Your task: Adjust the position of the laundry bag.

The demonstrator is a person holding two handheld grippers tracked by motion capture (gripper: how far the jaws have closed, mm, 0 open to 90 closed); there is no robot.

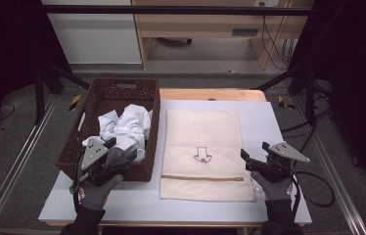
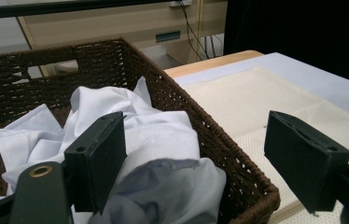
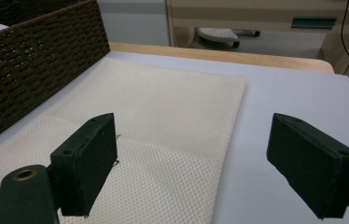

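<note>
We hover our left gripper [image 1: 122, 155], jaws wide, over the white clothes [image 1: 127, 125] in the basket [image 1: 103, 96], ready to grab, while our empty, wide-open right gripper [image 1: 247, 159] waits beside the mesh bag [image 1: 201, 132] on the worktop [image 1: 274, 122].

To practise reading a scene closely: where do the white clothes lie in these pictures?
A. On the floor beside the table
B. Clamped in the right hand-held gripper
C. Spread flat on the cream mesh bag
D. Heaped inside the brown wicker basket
D: the crumpled white clothes sit heaped within the walls of the brown wicker basket, while the cream mesh bag lies flat and bare beside it.
</note>
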